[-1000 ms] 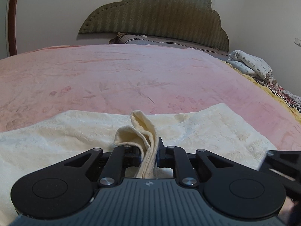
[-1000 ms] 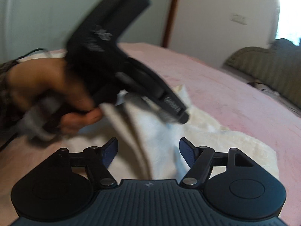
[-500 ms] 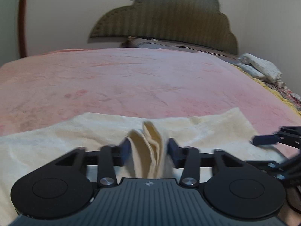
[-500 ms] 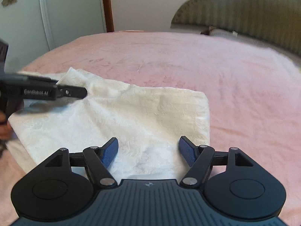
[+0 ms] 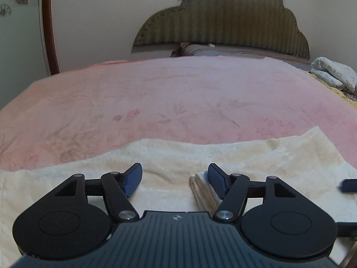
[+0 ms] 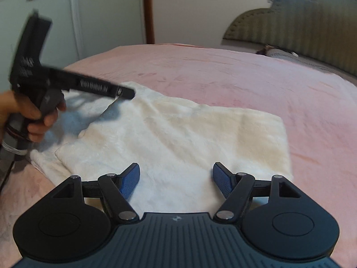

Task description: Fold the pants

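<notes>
Pants [image 5: 234, 156] lie folded flat on the bed [image 5: 178, 102], just ahead of both sets of fingers. Left gripper [image 5: 175, 179] is opening; a cloth ridge leans on its right pad, unpinched. Right gripper [image 6: 176, 179] fingers spread, empty, I judge ready for the next fold.

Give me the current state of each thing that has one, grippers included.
Left gripper: jaws opening, nothing pinched.
Right gripper: open, empty, above the cloth.
Cream pants: folded, lying flat on the bed.
Small fabric fold: released, lying beside the left gripper's right finger.
Pink blanket: spread smooth.
</notes>
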Tool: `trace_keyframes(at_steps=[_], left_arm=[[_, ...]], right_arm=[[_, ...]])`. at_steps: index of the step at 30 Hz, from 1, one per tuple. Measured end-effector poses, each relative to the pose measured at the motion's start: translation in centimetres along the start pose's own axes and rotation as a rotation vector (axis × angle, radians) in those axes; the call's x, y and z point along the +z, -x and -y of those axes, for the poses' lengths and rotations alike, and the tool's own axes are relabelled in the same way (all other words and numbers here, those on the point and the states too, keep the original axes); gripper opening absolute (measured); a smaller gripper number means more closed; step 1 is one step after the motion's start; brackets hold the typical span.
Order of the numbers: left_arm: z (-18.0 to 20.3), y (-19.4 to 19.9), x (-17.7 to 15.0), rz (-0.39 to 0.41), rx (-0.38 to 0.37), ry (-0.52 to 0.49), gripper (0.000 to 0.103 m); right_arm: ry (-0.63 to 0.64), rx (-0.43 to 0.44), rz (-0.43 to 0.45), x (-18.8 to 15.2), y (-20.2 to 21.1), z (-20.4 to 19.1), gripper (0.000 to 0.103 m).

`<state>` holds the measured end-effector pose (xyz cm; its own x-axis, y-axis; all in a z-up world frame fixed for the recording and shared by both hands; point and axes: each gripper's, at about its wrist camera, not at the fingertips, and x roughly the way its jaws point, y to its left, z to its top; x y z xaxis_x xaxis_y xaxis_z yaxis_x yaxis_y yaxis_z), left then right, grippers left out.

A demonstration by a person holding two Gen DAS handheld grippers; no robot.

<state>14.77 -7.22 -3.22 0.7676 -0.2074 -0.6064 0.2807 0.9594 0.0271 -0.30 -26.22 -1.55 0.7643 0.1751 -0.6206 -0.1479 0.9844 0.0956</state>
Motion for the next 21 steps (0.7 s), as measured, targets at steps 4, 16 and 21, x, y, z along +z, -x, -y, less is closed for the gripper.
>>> trace_keyframes(at_steps=[4,16,21], left_arm=[[-0.5,-0.1,0.2,0.02,0.015,0.04,0.072],[2.7,2.6,0.1,0.102,0.028,-0.119,0.074],[2.4,2.0,-0.6,0.09,0.07,-0.107,0.073]], right_arm=[[-0.037,-0.082,-0.014,-1.4,3.3,2.7,0.074],[0.019,-0.274,-0.04,-2.1,3.4,4.0,0.075],[0.068,-0.317,0.018,-1.8,3.0,1.9,0.075]])
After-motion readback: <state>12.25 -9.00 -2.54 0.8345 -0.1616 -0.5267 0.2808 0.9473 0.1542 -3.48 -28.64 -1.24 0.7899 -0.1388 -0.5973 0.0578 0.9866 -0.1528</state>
